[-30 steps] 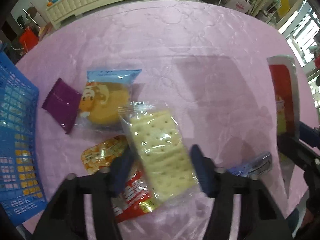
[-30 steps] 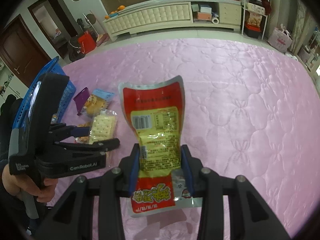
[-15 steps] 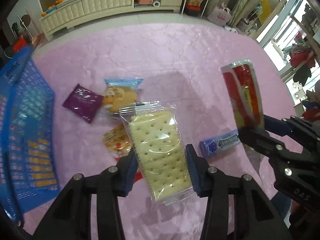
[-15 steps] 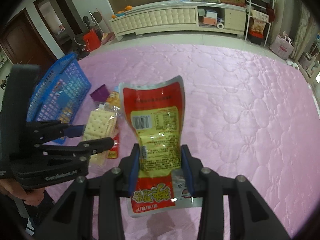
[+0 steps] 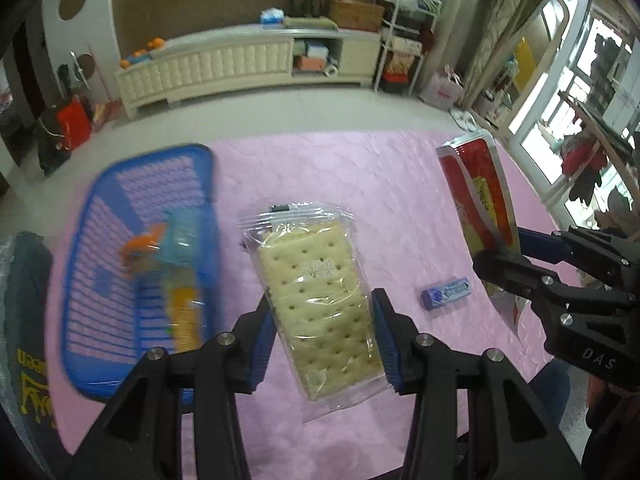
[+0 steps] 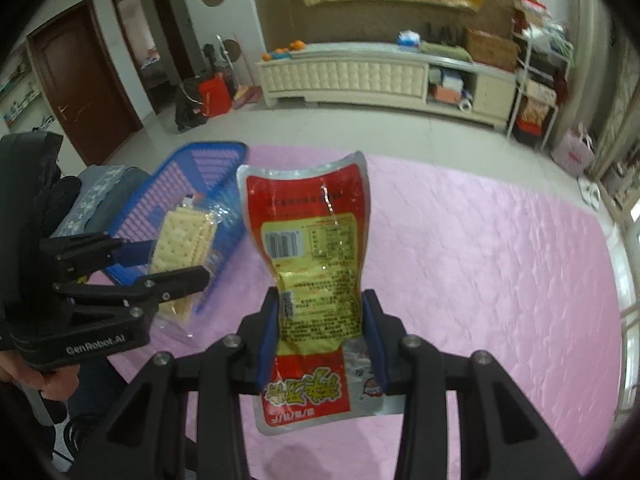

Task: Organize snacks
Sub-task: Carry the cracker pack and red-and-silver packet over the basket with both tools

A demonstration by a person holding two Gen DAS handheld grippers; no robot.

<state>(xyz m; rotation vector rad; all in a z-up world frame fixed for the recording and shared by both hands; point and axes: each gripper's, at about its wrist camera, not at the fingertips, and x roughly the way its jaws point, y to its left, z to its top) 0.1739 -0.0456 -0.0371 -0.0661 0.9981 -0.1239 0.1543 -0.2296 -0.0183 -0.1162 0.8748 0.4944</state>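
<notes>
We held a clear plastic packet of pale square crackers [image 5: 320,300] clamped between the left gripper's [image 5: 323,330] blue pads, above the pink quilted tablecloth [image 5: 360,184] beside a blue slatted plastic basket [image 5: 120,240]. Our right gripper [image 6: 320,336] pinched a red-and-yellow foil snack pouch [image 6: 308,240] upright. A cream tufted cabinet [image 6: 344,74] lined the far wall.

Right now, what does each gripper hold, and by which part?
Left gripper: clear cracker pack, by its long side edges, lower half. Right gripper: red snack pouch, by its side edges, below the middle.
</notes>
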